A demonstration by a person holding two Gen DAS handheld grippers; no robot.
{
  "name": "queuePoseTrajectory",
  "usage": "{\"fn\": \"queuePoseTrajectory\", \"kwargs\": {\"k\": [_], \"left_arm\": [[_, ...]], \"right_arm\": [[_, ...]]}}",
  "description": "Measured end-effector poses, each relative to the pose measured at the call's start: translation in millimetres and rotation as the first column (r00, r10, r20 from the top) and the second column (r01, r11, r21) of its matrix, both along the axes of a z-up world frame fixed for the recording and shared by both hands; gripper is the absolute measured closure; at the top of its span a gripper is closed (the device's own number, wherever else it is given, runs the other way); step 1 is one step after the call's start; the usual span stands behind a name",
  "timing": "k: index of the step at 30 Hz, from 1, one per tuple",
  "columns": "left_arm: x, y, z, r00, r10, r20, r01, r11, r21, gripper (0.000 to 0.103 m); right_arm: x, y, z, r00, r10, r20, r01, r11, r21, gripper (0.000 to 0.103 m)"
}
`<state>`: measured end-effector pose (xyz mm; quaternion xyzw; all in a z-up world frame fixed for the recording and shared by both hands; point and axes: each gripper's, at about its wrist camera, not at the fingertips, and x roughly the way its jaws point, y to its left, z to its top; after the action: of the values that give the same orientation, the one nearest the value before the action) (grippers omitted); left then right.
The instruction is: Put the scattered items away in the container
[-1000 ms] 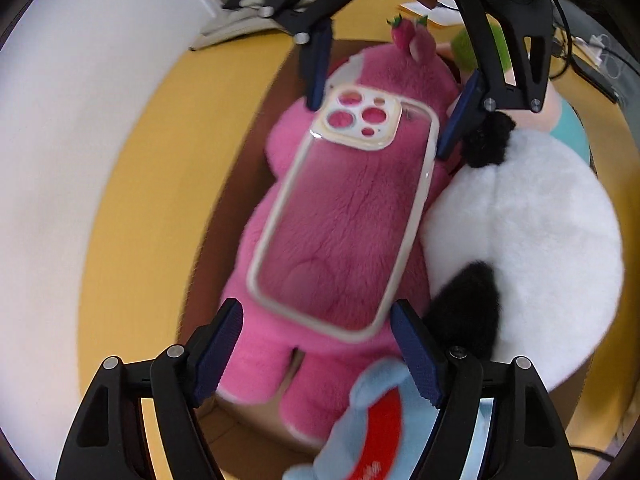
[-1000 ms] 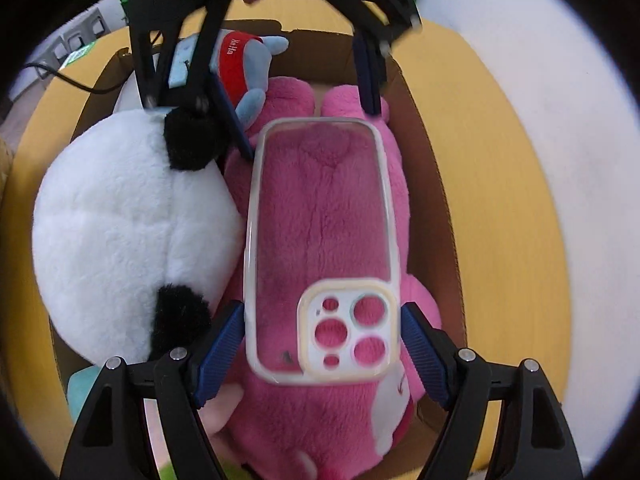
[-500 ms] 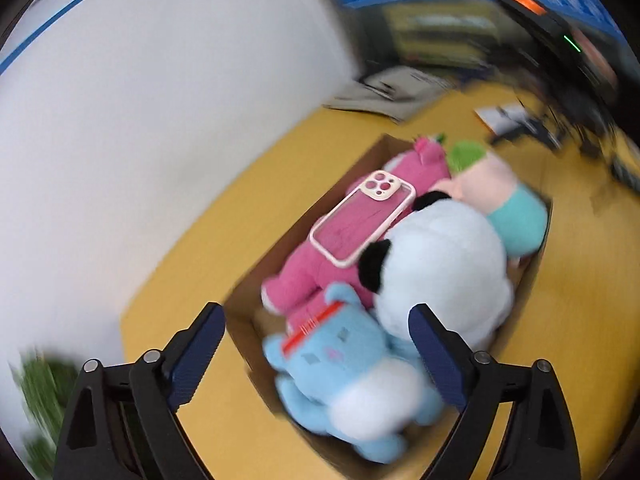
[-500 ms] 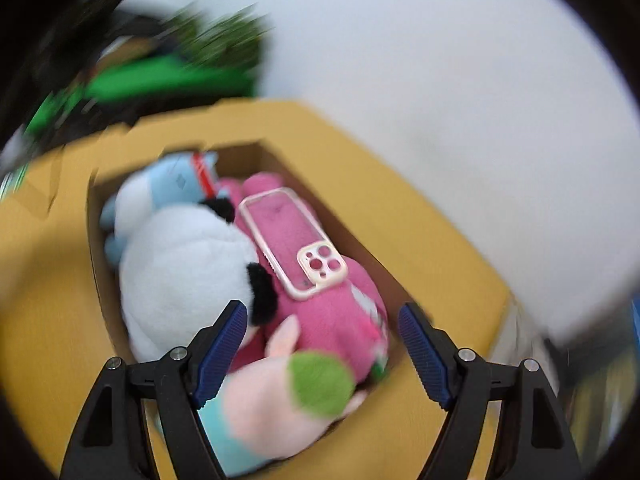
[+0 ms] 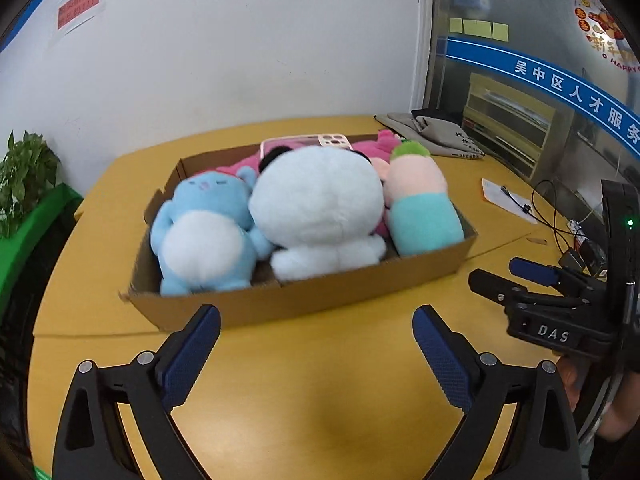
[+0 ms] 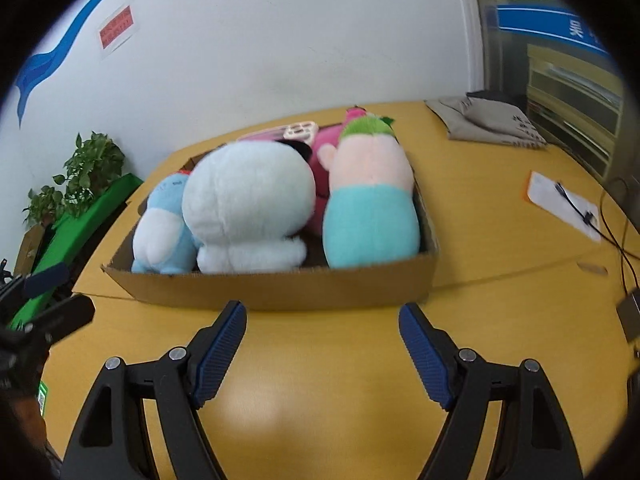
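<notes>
A second before, both tools had hung right over the box, their fingers bracketing the clear phone case on the pink plush; by now both had backed well away and sat low over the bare yellow table, facing the box from its near side. The left gripper was spread wide with nothing between its blue pads, and the right gripper stood spread and empty too. Each showed at the edge of the other's view, apart from the box.

The cardboard box sat on the table, packed full. The phone case lay flat at the back on top of the pink plush, released by both tools. In front of it were the blue plush on one end, the big white panda plush in the middle, and the pink-and-teal plush with a green top on the other end, all pressed against each other.

Beyond the box, a folded grey cloth bag lay near the table's far corner, and a white paper with a thin black cable across it sat off to the side. A white wall with a small red notice stood behind, a leafy potted plant in the corner, and a glass partition with a blue banner along the other side.
</notes>
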<state>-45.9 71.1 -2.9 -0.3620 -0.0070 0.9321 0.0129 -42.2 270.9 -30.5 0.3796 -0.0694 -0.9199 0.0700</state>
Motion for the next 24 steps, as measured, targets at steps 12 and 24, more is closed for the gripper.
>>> {"fn": "queuePoseTrajectory", "kwargs": {"k": [12, 24], "left_arm": [[20, 0, -9, 0.996, 0.07, -0.046, -0.066, 0.994, 0.084, 0.001], [29, -16, -19, 0.989, 0.139, -0.044, -0.132, 0.982, 0.133, 0.001]], "right_arm": [[28, -6, -7, 0.999, -0.037, -0.04, 0.041, 0.994, 0.1, 0.024], [27, -23, -10, 0.998, 0.003, -0.068, 0.008, 0.987, 0.159, 0.024]]}}
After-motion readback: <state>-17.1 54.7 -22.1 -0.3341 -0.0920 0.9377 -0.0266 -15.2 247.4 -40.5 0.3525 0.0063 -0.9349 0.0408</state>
